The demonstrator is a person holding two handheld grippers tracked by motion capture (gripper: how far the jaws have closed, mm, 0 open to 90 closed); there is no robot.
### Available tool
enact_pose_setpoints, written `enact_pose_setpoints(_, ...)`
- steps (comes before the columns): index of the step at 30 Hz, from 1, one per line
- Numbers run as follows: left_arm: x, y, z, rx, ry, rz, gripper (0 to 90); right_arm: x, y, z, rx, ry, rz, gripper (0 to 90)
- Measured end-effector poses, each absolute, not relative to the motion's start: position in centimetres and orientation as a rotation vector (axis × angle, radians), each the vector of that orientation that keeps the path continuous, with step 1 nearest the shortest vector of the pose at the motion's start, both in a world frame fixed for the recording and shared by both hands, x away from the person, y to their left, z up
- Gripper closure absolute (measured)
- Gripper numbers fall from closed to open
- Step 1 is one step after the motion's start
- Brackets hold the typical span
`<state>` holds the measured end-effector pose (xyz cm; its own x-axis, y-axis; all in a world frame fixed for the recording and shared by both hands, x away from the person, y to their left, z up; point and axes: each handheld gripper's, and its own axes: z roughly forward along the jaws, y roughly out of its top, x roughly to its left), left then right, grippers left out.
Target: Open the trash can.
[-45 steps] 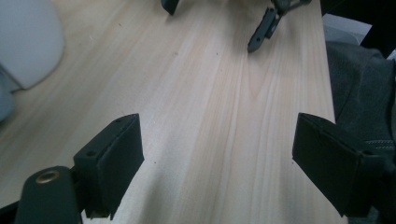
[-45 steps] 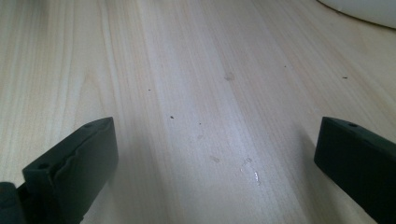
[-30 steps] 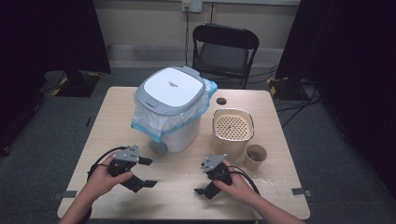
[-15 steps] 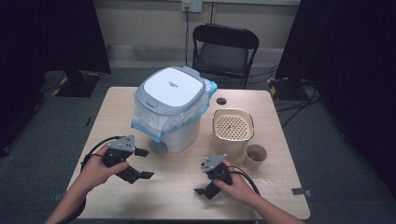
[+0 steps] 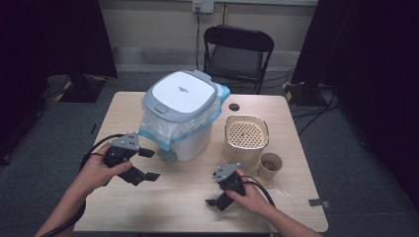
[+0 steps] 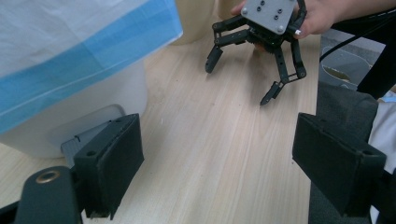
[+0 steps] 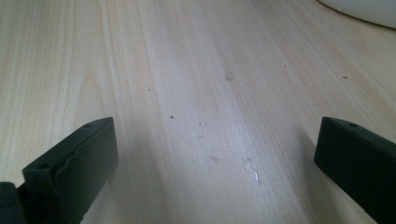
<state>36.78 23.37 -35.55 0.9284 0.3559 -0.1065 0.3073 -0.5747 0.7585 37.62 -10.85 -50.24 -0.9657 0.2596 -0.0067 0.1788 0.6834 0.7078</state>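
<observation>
My left gripper (image 5: 154,164) is held above the table's front left, just left of the white bin (image 5: 180,116), which has a grey lid and a blue-and-white bag liner. Its jaws stand wide apart with nothing between them (image 6: 224,172); the bin's base and liner (image 6: 70,70) are at the left of that view. My right gripper (image 5: 211,188) rests near the front edge, right of centre, open and with nothing in it. The left gripper view looks across at it (image 6: 238,83). Bare wood lies between its jaws (image 7: 215,172).
A beige tub with a perforated lid (image 5: 246,138) stands right of the bin, and a small brown paper cup (image 5: 269,165) in front of it. A small black disc (image 5: 233,106) lies behind them. A black chair (image 5: 237,49) stands beyond the wooden table (image 5: 188,207).
My left hand has lifted its gripper off the table and drawn it slightly left, toward the bin's front corner. The right gripper has stayed in place.
</observation>
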Motion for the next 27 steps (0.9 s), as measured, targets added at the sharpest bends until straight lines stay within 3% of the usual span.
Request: enact_pose_setpoints(27, 38.0, 23.8, -30.1, 2.256, 0.48, 0.093, 16.0, 37.6, -10.8, -50.2, 0.362, 2.783, 1.154, 0.0)
